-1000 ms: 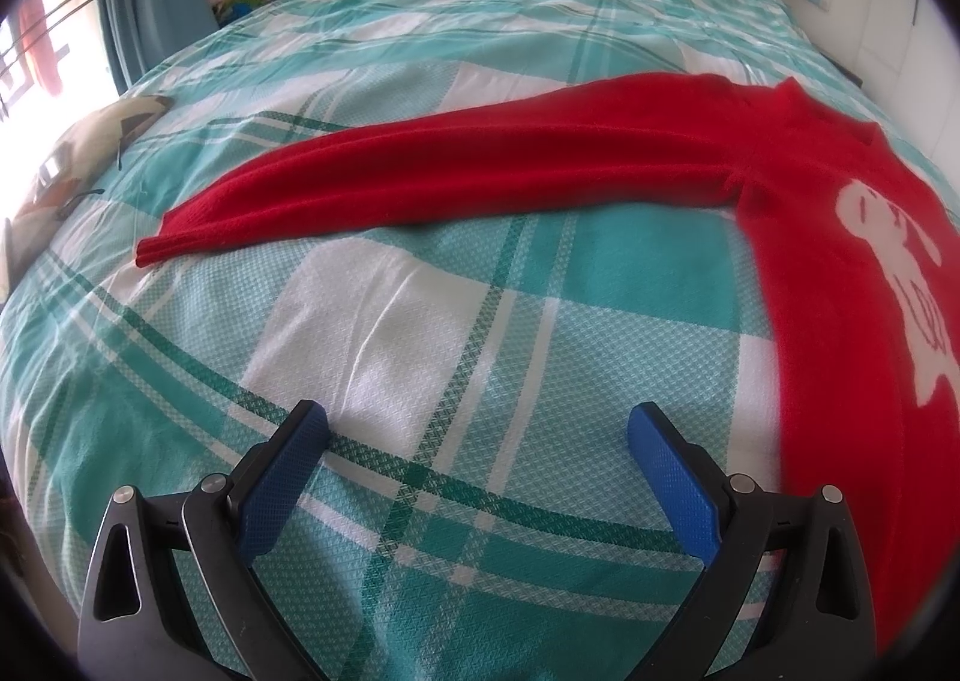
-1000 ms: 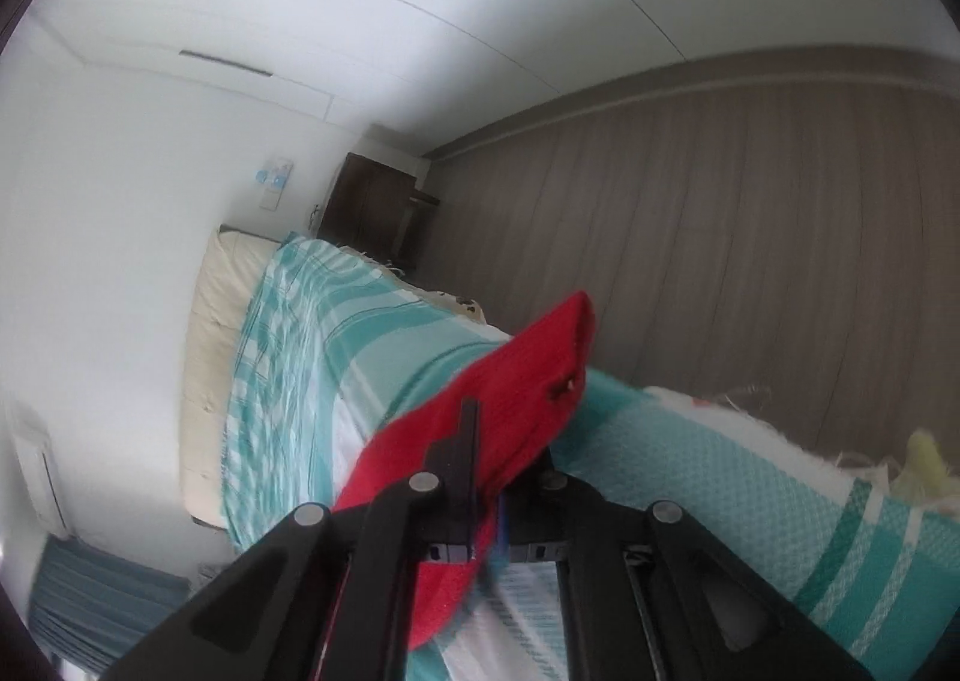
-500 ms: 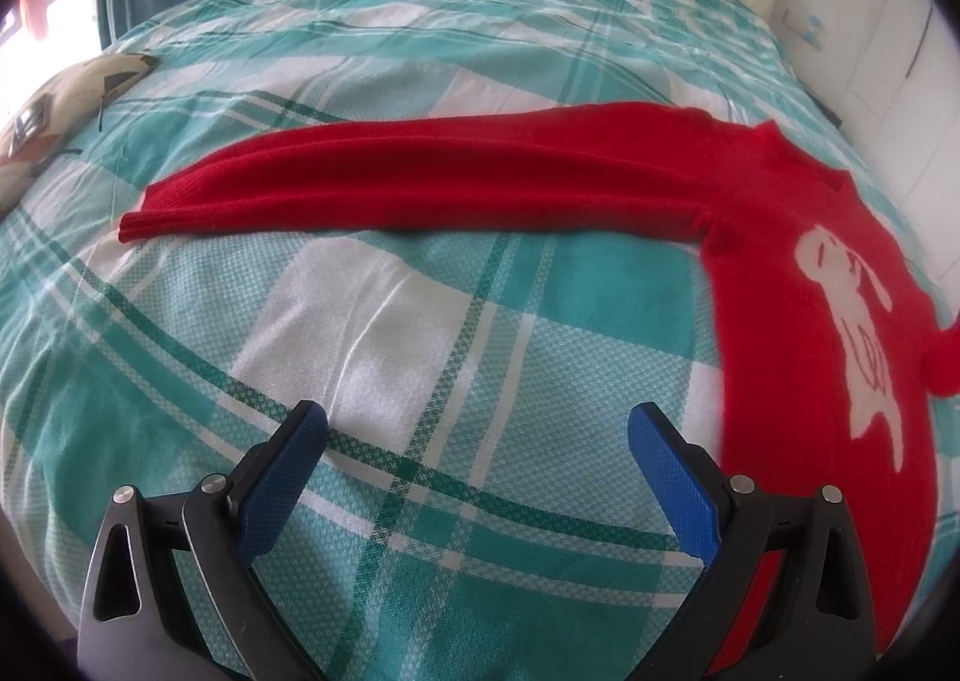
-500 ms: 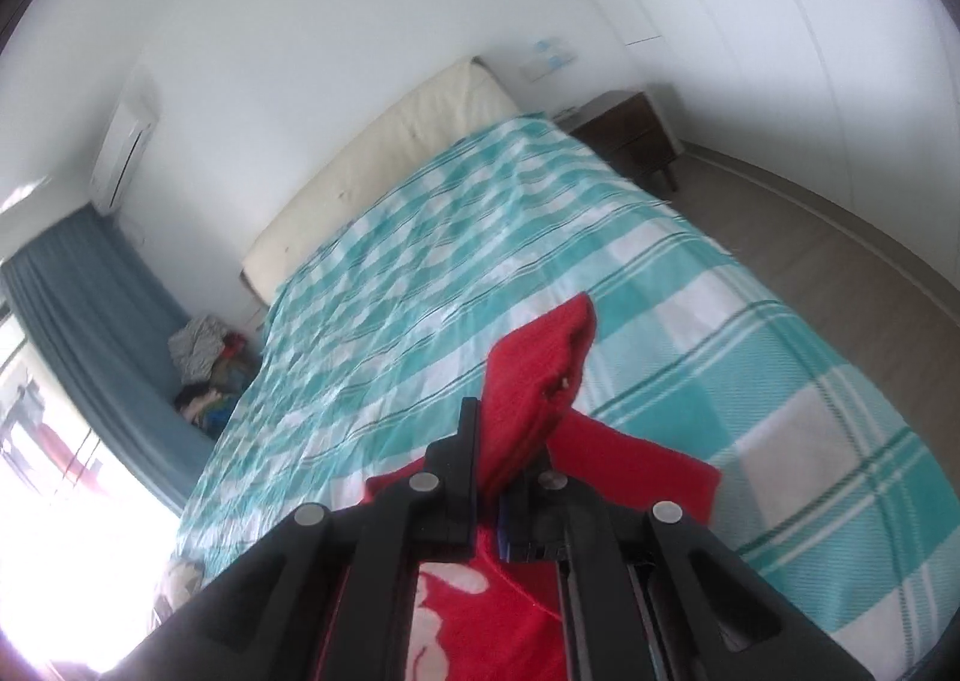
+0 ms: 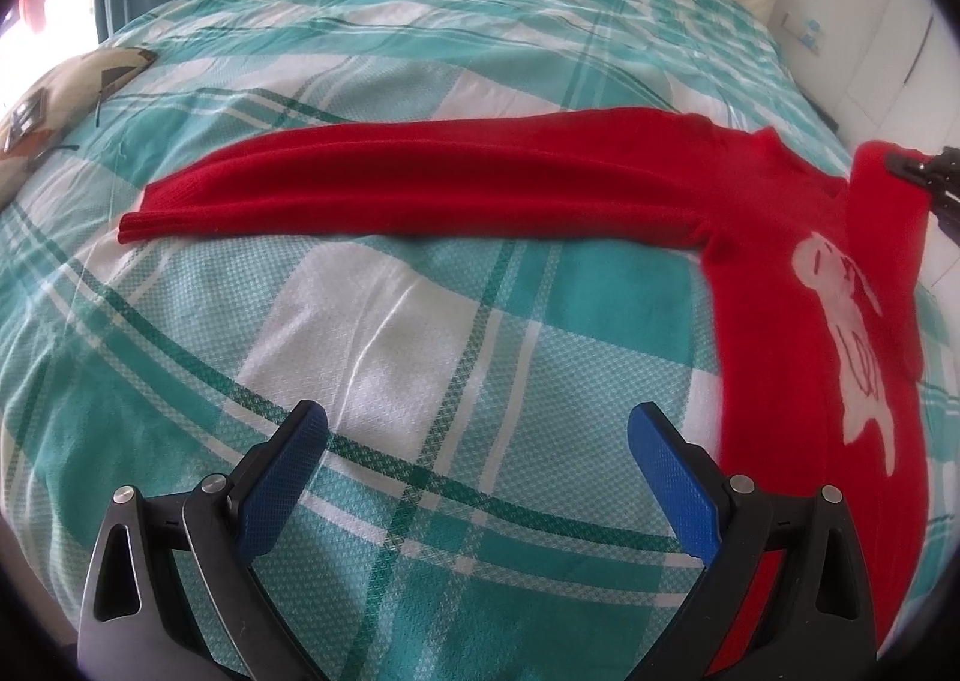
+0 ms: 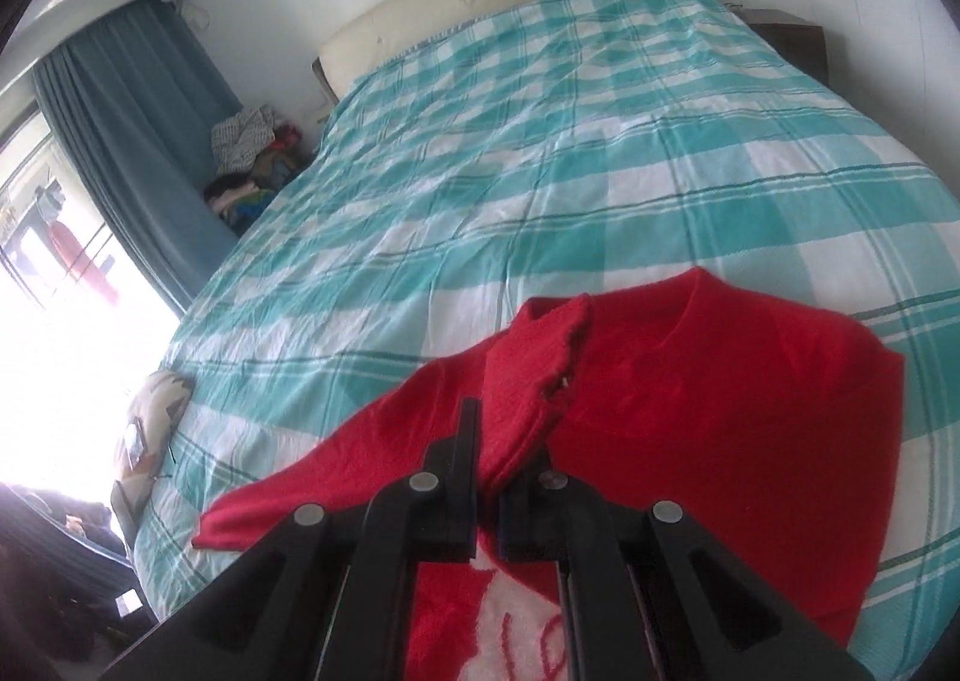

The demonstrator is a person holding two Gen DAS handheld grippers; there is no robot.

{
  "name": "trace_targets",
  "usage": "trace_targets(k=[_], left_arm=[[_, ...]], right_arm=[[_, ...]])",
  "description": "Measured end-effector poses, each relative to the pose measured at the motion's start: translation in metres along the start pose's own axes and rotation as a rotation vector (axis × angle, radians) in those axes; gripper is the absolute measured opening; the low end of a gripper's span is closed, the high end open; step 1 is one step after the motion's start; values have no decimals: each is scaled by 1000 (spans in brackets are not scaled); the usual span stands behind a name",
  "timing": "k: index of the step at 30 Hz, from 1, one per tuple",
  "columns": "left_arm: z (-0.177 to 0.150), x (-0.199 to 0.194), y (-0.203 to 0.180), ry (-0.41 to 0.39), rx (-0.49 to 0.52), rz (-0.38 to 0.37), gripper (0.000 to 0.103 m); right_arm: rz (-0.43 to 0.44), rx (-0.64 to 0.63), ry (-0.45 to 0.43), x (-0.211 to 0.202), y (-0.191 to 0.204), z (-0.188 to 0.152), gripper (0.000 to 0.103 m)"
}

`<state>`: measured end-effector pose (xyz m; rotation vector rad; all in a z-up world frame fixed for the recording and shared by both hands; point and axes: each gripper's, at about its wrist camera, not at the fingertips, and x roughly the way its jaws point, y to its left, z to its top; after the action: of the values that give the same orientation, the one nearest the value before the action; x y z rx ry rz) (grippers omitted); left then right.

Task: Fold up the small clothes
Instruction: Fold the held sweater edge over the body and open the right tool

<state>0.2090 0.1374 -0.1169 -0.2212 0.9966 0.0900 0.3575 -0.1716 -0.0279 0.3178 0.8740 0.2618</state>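
Only in the right view, right gripper (image 6: 489, 441) clenched on red sweater (image 6: 720, 381) sleeve; left gripper (image 5: 477, 453) spread wide.

In the left wrist view the red sweater (image 5: 774, 285) runs off the frame at 4 o'clock, its hem and far sleeve unseen. The right gripper (image 5: 927, 183) is cut off at 3 o'clock. In the right wrist view, the gripper's fingertips are buried in the cuff (image 6: 534, 375). The clothes pile (image 6: 252, 165) at 10 o'clock is too small to sort out.
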Motion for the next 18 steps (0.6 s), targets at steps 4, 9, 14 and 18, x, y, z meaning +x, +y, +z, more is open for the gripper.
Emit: trace_targets(k=[4, 9, 14, 18], left_arm=[[0, -3, -2, -12, 11, 2, 101], [1, -3, -3, -17, 16, 11, 101], [1, -2, -2, -13, 9, 11, 101], [1, -4, 0, -15, 2, 4, 101]], right_arm=[[-49, -82, 76, 40, 18, -18, 6], [-14, -107, 199, 72, 33, -38, 43], [235, -57, 274, 78, 38, -51, 53], [296, 13, 252, 55, 7, -42, 59]])
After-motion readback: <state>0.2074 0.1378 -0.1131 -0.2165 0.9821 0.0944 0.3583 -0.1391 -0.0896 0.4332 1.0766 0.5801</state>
